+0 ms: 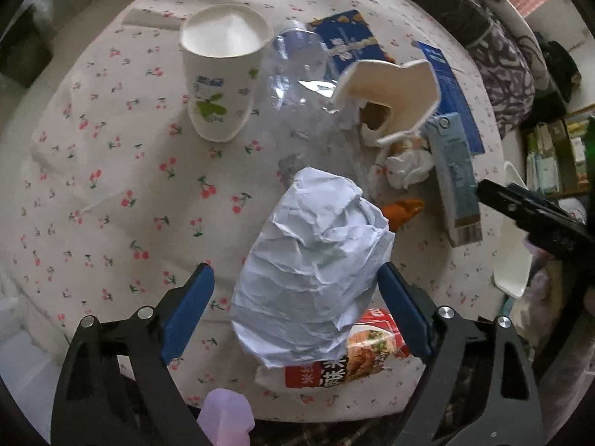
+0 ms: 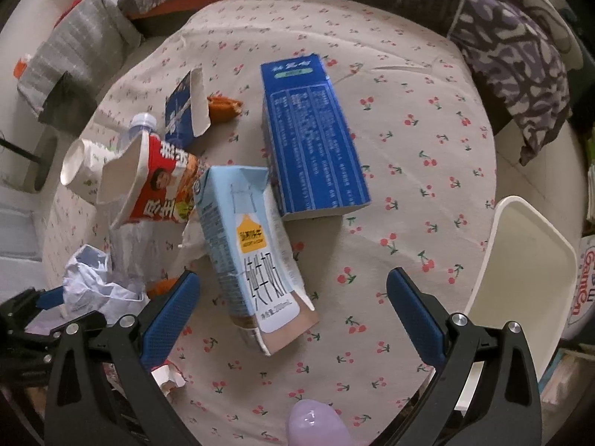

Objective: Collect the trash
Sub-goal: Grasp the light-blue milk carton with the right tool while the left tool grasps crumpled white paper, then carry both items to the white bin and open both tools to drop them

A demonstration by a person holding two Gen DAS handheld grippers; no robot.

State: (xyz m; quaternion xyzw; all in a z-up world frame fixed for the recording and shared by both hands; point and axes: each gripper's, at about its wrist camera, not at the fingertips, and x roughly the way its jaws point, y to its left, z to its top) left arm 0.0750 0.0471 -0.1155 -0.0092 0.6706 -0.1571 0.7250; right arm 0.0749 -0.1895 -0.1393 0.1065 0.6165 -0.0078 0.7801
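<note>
My left gripper (image 1: 297, 308) is open, its blue fingers either side of a crumpled white paper ball (image 1: 312, 275) that lies on a red snack packet (image 1: 349, 356). My right gripper (image 2: 292, 312) is open over a pale blue milk carton (image 2: 253, 252) lying on the cherry-print tablecloth (image 2: 409, 171). The left gripper shows at the left edge of the right wrist view (image 2: 29, 319), by the paper ball (image 2: 93, 286). The milk carton (image 1: 453, 182) and the right gripper's finger (image 1: 520, 212) show in the left wrist view.
On the table are a paper cup (image 1: 223, 74), a clear plastic bottle (image 1: 297, 85), a torn red noodle cup (image 2: 148, 182), a blue box (image 2: 312, 141), crumpled tissue (image 1: 409, 167) and orange peel (image 1: 403, 210). A white bin (image 2: 520, 278) stands at the table's right edge.
</note>
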